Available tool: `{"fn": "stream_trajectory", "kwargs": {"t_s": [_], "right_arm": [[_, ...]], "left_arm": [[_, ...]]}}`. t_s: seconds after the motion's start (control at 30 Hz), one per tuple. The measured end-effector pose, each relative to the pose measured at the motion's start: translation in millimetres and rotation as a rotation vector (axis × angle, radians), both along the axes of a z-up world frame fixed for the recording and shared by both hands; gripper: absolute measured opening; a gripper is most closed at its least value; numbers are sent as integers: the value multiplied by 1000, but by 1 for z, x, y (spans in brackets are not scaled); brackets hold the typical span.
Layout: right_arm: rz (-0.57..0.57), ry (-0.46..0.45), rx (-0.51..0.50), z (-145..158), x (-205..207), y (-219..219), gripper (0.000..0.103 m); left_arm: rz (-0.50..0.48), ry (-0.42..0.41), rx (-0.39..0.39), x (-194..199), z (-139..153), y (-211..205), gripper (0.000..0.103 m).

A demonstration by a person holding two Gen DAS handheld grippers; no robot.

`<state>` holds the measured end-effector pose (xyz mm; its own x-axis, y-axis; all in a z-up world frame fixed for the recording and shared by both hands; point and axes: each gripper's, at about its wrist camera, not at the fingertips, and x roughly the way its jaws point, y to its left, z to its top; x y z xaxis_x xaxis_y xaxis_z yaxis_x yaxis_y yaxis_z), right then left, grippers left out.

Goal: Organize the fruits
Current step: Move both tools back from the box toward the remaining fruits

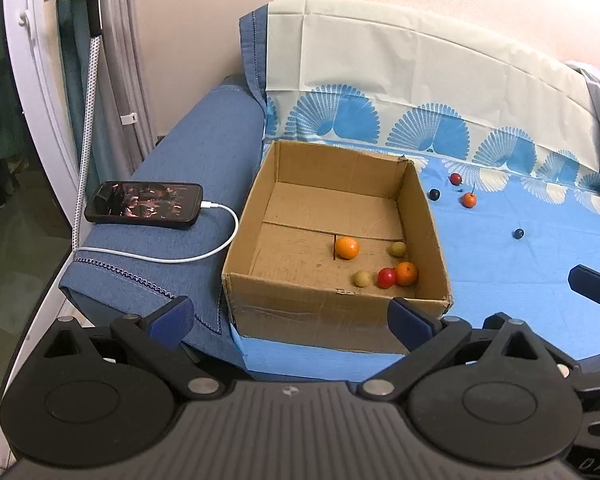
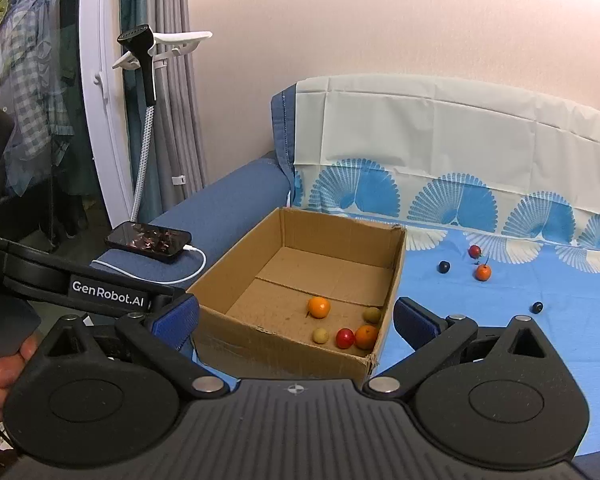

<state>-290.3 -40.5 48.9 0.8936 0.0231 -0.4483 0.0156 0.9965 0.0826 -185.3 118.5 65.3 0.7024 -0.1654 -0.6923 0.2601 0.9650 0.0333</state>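
Both my left gripper and right gripper gape empty near the cardboard box, while the remaining fruits, probably an orange and dark berries, lie beyond on the right, nearer my right one.

Peach wall; grey curtain — blue sofa armrest.

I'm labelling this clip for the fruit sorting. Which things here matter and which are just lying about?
Job: cardboard box, five fruits inside, four loose fruits on the blue sheet, both open tongs.
Lying about: phone, charging cable.
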Motion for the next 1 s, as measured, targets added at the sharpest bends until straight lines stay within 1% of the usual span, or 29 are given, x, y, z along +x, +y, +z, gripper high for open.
{"fn": "stream_trajectory", "kwargs": {"t_s": [0.6,0.83,1.0], "right_arm": [[-8,10,10,-3,2,0,102],[-18,20,28,-7,6,-6,102],[-35,21,42,-10,8,-12,102]], "left_arm": [[-7,17,18,6,-6,-2,103],[-12,23,31,9,-8,-9,103],[-26,43,41,15,-12,-19,103]]}}
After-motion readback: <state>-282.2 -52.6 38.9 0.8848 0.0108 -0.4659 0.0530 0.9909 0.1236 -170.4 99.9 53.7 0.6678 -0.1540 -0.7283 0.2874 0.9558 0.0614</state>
